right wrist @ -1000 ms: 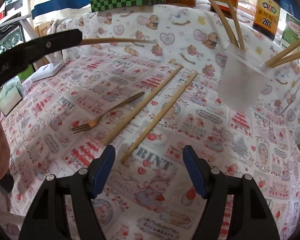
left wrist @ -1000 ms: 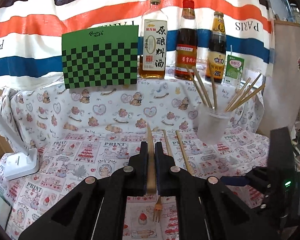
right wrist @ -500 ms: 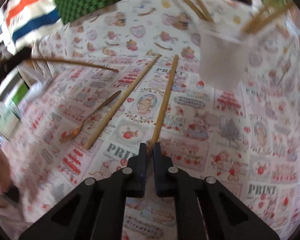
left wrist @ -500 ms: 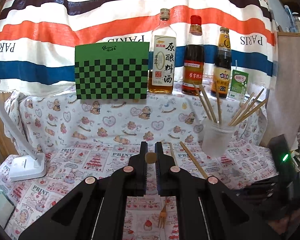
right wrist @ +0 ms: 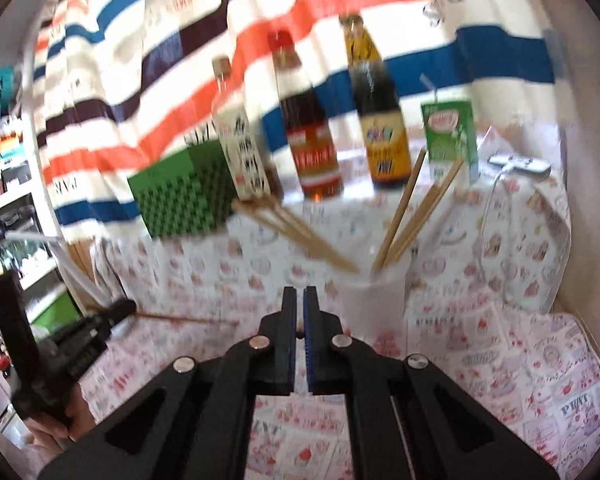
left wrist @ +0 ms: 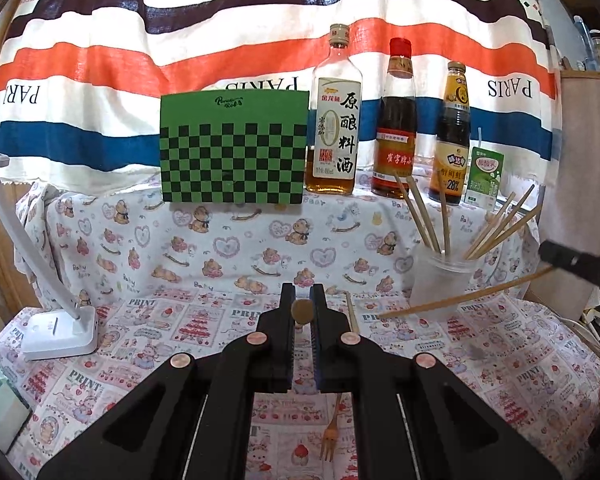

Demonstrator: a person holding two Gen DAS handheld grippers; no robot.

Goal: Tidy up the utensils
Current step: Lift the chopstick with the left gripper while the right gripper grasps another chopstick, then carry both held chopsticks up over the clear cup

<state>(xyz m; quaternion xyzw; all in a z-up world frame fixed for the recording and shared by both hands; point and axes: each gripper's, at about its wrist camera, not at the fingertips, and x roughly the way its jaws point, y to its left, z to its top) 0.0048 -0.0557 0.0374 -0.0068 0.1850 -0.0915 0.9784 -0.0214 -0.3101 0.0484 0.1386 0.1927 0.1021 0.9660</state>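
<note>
My left gripper (left wrist: 302, 309) is shut on a wooden chopstick (left wrist: 302, 312), seen end-on between the jaws, above the cloth. My right gripper (right wrist: 299, 307) is shut on another chopstick; in the left wrist view that chopstick (left wrist: 460, 298) hangs in the air in front of the translucent cup (left wrist: 440, 276). The cup (right wrist: 374, 304) holds several chopsticks (left wrist: 428, 220). One more chopstick (left wrist: 352, 312) and a small fork (left wrist: 329, 436) lie on the cloth. In the right wrist view the left gripper's chopstick (right wrist: 188, 318) points right.
Three sauce bottles (left wrist: 394, 120), a green drink carton (left wrist: 485, 176) and a green checkered board (left wrist: 234, 148) stand on the raised back ledge. A white lamp base (left wrist: 58, 332) sits at the left. A white cable (right wrist: 488, 216) runs at the right.
My right gripper has lifted its chopstick off the cloth and swung up to face the cup and bottles. My left gripper has stayed shut on its chopstick and risen slightly.
</note>
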